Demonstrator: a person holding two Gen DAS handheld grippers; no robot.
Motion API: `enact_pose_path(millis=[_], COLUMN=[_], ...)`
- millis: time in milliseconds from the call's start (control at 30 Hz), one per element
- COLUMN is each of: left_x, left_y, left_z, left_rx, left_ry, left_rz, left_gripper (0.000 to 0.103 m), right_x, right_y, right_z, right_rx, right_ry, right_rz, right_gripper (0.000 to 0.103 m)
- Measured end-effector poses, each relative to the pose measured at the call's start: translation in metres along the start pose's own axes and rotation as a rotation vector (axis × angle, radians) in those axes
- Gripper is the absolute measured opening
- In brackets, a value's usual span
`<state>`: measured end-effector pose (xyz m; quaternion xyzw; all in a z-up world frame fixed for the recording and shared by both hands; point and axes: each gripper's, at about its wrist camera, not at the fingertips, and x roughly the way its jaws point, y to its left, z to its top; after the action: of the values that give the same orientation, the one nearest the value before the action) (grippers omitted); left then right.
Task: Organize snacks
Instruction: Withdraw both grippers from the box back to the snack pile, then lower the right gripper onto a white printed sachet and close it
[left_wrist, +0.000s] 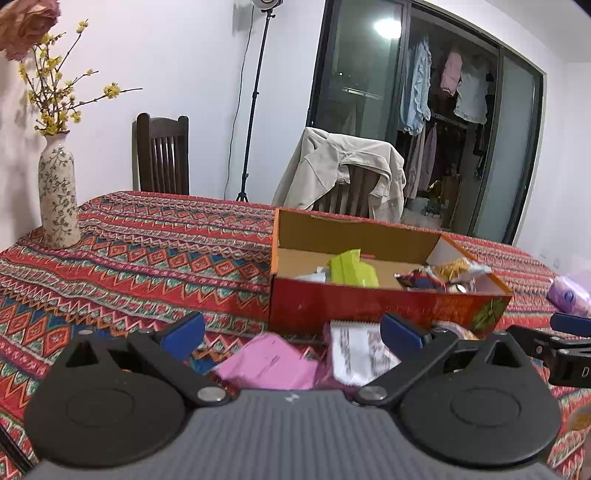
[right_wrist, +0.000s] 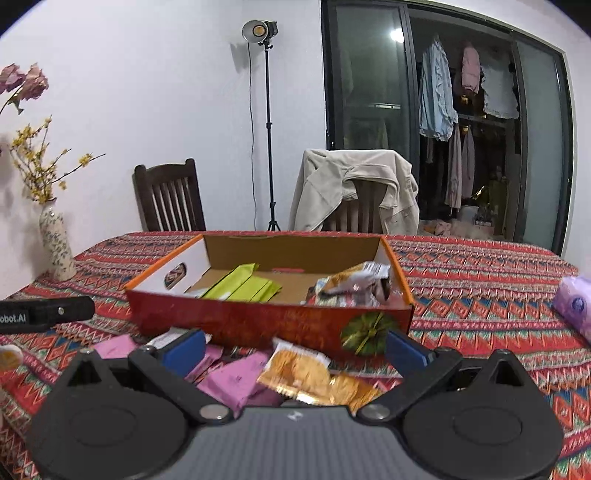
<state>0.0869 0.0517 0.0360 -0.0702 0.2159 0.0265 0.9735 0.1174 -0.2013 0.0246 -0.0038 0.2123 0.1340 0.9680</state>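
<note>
A red cardboard box (left_wrist: 369, 306) (right_wrist: 236, 321) stands open on the patterned tablecloth. Inside lie green packets (left_wrist: 352, 271) (right_wrist: 243, 286) and a heap of mixed snack bags (left_wrist: 450, 275) (right_wrist: 354, 286). Loose snacks lie in front of the box: pink packets (left_wrist: 269, 362) (right_wrist: 236, 380), a white printed packet (left_wrist: 356, 350) and golden packets (right_wrist: 314, 376). My left gripper (left_wrist: 291, 332) is open above the pink and white packets. My right gripper (right_wrist: 295, 350) is open over the pink and golden packets. Neither holds anything. The right gripper's finger (left_wrist: 569, 323) shows at the left view's right edge.
A flowered vase (left_wrist: 59, 199) (right_wrist: 57, 245) with yellow branches stands at the table's far left. A purple tissue pack (left_wrist: 567, 293) (right_wrist: 576, 304) lies at the right. Two chairs stand behind the table, one draped with a beige jacket (left_wrist: 343, 173). A light stand (right_wrist: 267, 129) is by the wall.
</note>
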Motion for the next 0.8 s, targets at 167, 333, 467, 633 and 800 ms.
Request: enact_pose_path(millis=[167,333,467,633,800], left_x=[-0.004,-0.004,-0.001,0.001,0.005], left_y=[0.01,0.02,0.024,0.027,0.028], left_z=[-0.018,-0.029,-0.035,-0.039,-0.042], left_rx=[-0.012,-0.024,-0.033,-0.033,-0.043], left_ry=[0.016,0.036,0.048,0.048,0.061], left_rz=[0.003,0.008,0.004,-0.001,-0.006], left_gripper=[0.103,0.103,0.103,0.103,0.103], right_x=[-0.001,-0.003,-0.006,-0.005,0.001], right_y=[0.008,0.013,0.012,0.017,0.024], right_z=[-0.015,-0.025,-0.032,-0.038,-0.039], right_rx=[-0.012,-0.025,-0.028,-0.041,-0.058], right_ry=[0.043,0.097,0.112,0.14,0.152], right_rz=[0.007,0.003,0.0,-0.036,-0.032], right_gripper=[0.103,0.103,0.103,0.103,0.1])
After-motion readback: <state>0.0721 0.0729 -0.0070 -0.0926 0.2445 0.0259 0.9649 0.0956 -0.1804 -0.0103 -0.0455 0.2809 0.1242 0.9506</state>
